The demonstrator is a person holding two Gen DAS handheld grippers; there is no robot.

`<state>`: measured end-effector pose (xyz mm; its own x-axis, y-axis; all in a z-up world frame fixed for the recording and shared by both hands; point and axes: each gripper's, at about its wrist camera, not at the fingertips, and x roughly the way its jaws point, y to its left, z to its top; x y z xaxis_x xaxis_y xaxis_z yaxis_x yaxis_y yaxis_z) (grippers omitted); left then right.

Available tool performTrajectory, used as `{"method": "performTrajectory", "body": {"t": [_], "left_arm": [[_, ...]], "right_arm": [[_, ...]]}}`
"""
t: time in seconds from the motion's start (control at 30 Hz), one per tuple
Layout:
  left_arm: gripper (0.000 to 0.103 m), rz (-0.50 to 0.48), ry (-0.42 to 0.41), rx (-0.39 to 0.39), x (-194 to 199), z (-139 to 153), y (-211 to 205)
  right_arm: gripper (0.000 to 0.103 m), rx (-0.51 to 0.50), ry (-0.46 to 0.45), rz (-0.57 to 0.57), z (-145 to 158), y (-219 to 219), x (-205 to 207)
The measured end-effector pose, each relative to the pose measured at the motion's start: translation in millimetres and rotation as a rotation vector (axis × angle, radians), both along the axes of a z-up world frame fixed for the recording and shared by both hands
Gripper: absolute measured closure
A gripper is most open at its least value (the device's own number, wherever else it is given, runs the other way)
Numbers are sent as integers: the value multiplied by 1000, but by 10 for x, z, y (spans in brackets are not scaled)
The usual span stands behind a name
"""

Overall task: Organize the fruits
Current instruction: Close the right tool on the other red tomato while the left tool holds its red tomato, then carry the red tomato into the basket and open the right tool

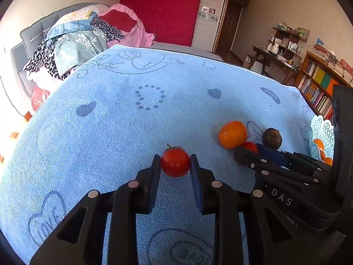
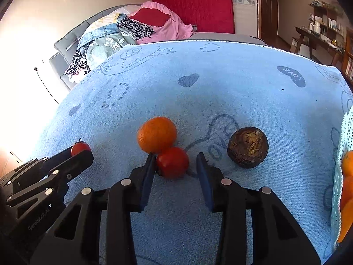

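My left gripper is shut on a small red tomato just above the blue towel; that tomato also shows in the right wrist view. My right gripper is open around a second red tomato, which touches its left finger and leans against an orange. A dark brown wrinkled fruit lies to the right. The orange, the dark fruit and the right gripper show in the left wrist view.
A pale blue lattice basket holding oranges stands at the towel's right edge; it also shows in the left wrist view. A blue towel covers the surface. A sofa with piled clothes lies behind.
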<state>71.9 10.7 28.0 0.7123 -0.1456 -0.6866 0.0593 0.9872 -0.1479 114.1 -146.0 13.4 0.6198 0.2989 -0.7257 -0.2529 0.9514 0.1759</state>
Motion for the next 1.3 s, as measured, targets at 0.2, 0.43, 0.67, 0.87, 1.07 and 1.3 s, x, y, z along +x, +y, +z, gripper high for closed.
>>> {"method": "performTrajectory", "body": {"t": [0.2,0.43,0.67,0.87,1.07,1.3], "left_arm": [[76,-1,-2,1,2,-6,8],[76,-10,-12,6,-24,-9,-6],[76,-27,-31,2,-52,12,-29],[76,-48,-40,-3,-85,41,-81],[76,-80,-33,-22,-124,63,-151],[76,-125,-36,-15,-201,120,-286]], "right_arm": [[74,10,1,-4,14,-18,-78],[74,43,0,-40,77,-164,-269],[74,81,-5,-79,149,-303,-522],[74,100,-16,-108,211,-397,-710],[74,109,-29,-132,283,-483,-851],[74,125,-46,-169,357,-644,-1005]]}}
